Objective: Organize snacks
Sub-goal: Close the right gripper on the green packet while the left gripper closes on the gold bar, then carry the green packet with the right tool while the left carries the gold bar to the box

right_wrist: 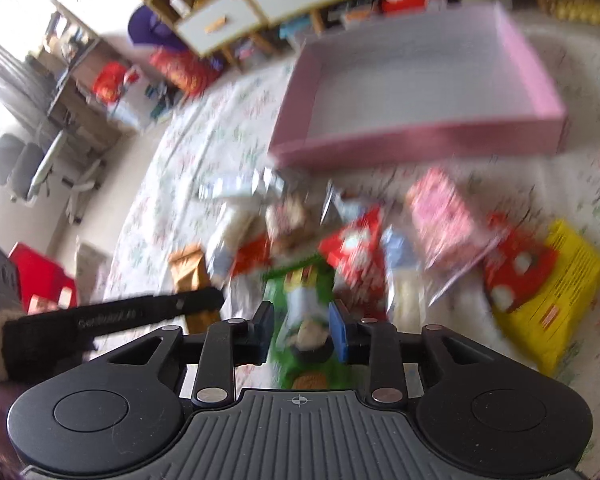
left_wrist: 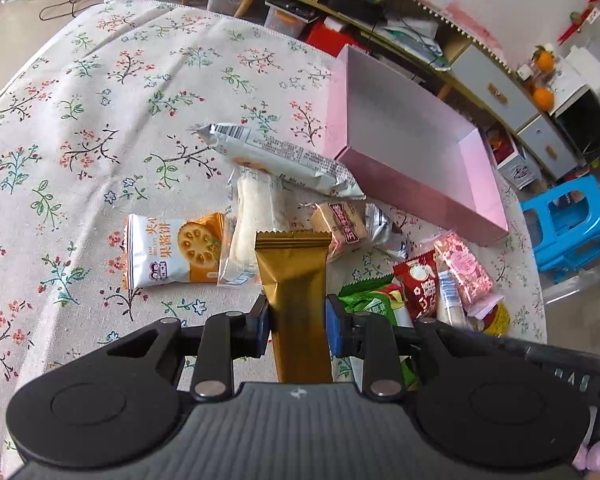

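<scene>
Our left tongs (left_wrist: 298,326) pinching gold bar (left_wrist: 296,276), long axis forward; box (left_wrist: 416,184) ahead-right. Right tongs (right_wrist: 300,330) pinching green packet (right_wrist: 306,328).

Gold snack bar (left_wrist: 296,280) upright, loose packets (left_wrist: 380,240) beside pink box (left_wrist: 412,136)

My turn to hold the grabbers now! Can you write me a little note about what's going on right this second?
Left gripper: fingers shut on the gold snack bar, lifted above the pile.
Right gripper: over the green snack packet; the blur hides whether it grips it.
Pink box: on the floral tablecloth, nothing inside yet.
Done: one bar picked up.
Left: put the bar in the box, then every other snack.
</scene>
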### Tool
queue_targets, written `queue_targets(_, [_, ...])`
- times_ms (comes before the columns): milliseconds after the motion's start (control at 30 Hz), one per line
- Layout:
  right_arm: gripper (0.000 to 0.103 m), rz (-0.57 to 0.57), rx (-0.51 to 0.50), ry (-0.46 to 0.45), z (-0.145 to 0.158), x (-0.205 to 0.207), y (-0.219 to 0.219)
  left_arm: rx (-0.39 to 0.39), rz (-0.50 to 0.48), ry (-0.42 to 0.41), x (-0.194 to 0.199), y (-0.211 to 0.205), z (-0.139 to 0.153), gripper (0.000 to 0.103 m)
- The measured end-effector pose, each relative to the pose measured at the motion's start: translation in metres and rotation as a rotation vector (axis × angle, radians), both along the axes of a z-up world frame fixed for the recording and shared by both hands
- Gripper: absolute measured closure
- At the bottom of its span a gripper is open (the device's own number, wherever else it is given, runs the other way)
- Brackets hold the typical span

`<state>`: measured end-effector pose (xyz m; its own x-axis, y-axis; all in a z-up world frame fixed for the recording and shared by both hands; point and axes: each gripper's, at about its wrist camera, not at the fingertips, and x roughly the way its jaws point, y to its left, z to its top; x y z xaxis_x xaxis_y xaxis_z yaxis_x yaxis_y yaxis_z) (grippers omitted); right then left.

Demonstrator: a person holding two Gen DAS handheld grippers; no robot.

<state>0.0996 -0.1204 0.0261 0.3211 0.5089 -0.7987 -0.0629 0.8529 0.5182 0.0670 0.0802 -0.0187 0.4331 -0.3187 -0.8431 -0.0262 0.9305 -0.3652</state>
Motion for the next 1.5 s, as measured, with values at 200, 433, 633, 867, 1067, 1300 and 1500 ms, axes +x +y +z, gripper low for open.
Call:
queue_targets(200, [0.051,0.071,-0.106,-0.004,-0.011,-0.007,0.026,0.017,-0.004,0.013,0.000,0.002,-0.004,0.078])
queue_targets(433, [0.054,0.126,-0.226,-0.041,-0.023,-0.011,0.049,0.030,-0.004,0.019,-0.002,0.004,-0.005,0.077])
queue_targets(633, [0.059,0.108,-0.198,-0.059,-0.012,-0.014,0.040,0.022,-0.010,0.013,-0.002,0.004,-0.002,0.077])
queue_targets(867, [0.059,0.035,-0.054,-0.046,0.008,-0.011,0.015,-0.002,-0.018,-0.016,-0.001,0.004,0.008,0.078])
queue_targets(1067, [0.059,-0.063,-0.022,-0.069,0.023,-0.003,-0.012,-0.019,-0.017,-0.024,0.003,-0.001,0.011,0.078])
queue_targets(1300, [0.059,-0.212,-0.034,-0.113,0.033,0.027,-0.049,-0.001,-0.031,-0.050,0.032,-0.020,0.025,0.083])
queue_targets(1500, [0.059,-0.289,-0.053,-0.165,0.030,0.057,-0.070,0.044,-0.080,-0.122,0.065,-0.049,0.038,0.095])
